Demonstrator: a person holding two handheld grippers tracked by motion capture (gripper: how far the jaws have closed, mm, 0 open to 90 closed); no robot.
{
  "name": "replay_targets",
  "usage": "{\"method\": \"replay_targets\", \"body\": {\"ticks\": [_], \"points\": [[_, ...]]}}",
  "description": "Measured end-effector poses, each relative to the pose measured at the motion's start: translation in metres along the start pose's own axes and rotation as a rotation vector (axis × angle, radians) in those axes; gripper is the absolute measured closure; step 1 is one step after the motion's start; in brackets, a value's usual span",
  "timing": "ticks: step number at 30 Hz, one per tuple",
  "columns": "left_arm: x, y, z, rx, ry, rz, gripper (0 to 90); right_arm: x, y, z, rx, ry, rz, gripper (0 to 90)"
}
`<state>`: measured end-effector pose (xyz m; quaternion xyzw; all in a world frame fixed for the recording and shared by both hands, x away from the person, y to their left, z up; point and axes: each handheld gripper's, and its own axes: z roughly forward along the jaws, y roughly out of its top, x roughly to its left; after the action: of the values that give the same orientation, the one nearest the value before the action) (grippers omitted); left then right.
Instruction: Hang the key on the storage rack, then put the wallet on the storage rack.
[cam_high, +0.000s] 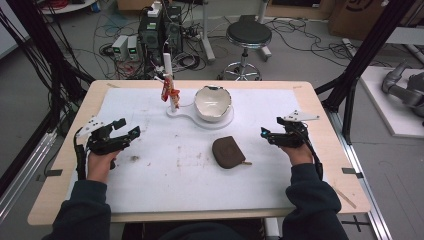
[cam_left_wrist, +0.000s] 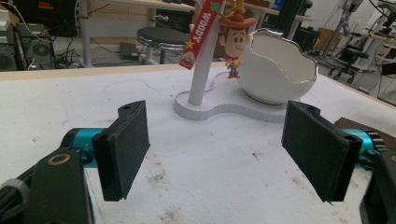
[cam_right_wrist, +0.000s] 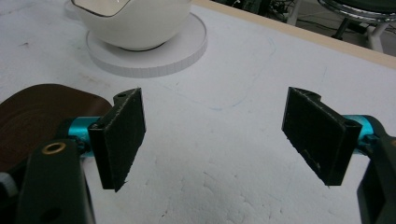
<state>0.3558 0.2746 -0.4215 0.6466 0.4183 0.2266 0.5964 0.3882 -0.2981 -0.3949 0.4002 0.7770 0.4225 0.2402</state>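
Observation:
A white stand (cam_high: 173, 88) with a round base plate holds a cracked-egg-shaped white bowl (cam_high: 212, 103) at the table's back centre. A cowboy figure keychain (cam_left_wrist: 233, 37) with a red strap (cam_high: 169, 91) hangs on the stand's post. A brown zip pouch (cam_high: 228, 152) lies right of centre on the white mat. My left gripper (cam_high: 126, 128) rests open at the left, jaws wide with nothing between them (cam_left_wrist: 224, 154), facing the stand. At the right my right gripper (cam_high: 267, 134) is open too, beside the pouch (cam_right_wrist: 32, 116), with the bowl (cam_right_wrist: 133, 21) ahead.
The white mat (cam_high: 165, 165) covers most of the wooden table (cam_high: 60, 200). A round stool (cam_high: 248, 35), computers and cables stand on the floor beyond the far edge. Black frame posts (cam_high: 370, 45) rise at both sides.

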Motion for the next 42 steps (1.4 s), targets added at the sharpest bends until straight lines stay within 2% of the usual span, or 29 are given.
{"method": "replay_targets", "body": {"ticks": [7, 8, 10, 13, 16, 20, 25, 28, 32, 36, 38, 40, 42], "points": [[0.0, 0.0, 0.001, 0.0, -0.005, -0.001, 23.2, 0.002, -0.002, 0.0, 0.009, 0.009, 0.011, 21.8], [0.0, 0.0, 0.001, -0.002, -0.004, -0.001, 23.2, 0.006, -0.003, 0.002, 0.016, 0.026, 0.019, 21.9], [0.001, 0.0, 0.001, -0.004, -0.004, -0.003, 23.4, 0.008, -0.004, 0.003, 0.021, 0.031, 0.027, 21.8], [0.001, -0.001, 0.002, -0.003, -0.005, -0.006, 23.7, 0.017, -0.005, 0.008, 0.046, 0.068, 0.03, 21.9], [0.001, -0.001, 0.003, 0.001, -0.005, 0.002, 23.7, 0.028, -0.006, 0.016, 0.081, 0.108, 0.013, 21.8], [-0.002, -0.001, 0.003, 0.01, -0.008, 0.012, 23.7, 0.044, -0.009, 0.03, 0.135, 0.182, 0.0, 21.7], [-0.004, 0.0, 0.003, 0.013, -0.006, 0.02, 23.8, 0.052, -0.014, 0.042, 0.179, 0.256, 0.024, 21.7], [-0.004, -0.001, 0.005, 0.018, -0.006, 0.022, 24.3, 0.054, -0.015, 0.044, 0.193, 0.279, 0.034, 21.7], [-0.004, -0.002, 0.006, 0.024, -0.01, 0.022, 24.6, 0.059, -0.016, 0.048, 0.209, 0.311, 0.025, 21.9], [-0.004, -0.001, 0.005, 0.021, -0.009, 0.021, 24.6, 0.059, -0.016, 0.049, 0.201, 0.321, 0.032, 22.0], [-0.004, -0.002, 0.006, 0.024, -0.009, 0.024, 24.6, 0.059, -0.015, 0.048, 0.184, 0.351, 0.05, 23.5], [-0.004, -0.002, 0.006, 0.025, -0.009, 0.023, 24.6, 0.061, -0.013, 0.047, 0.173, 0.354, 0.046, 23.5], [-0.004, -0.002, 0.006, 0.026, -0.01, 0.021, 24.7, 0.064, -0.014, 0.05, 0.197, 0.363, 0.038, 23.5]]}}
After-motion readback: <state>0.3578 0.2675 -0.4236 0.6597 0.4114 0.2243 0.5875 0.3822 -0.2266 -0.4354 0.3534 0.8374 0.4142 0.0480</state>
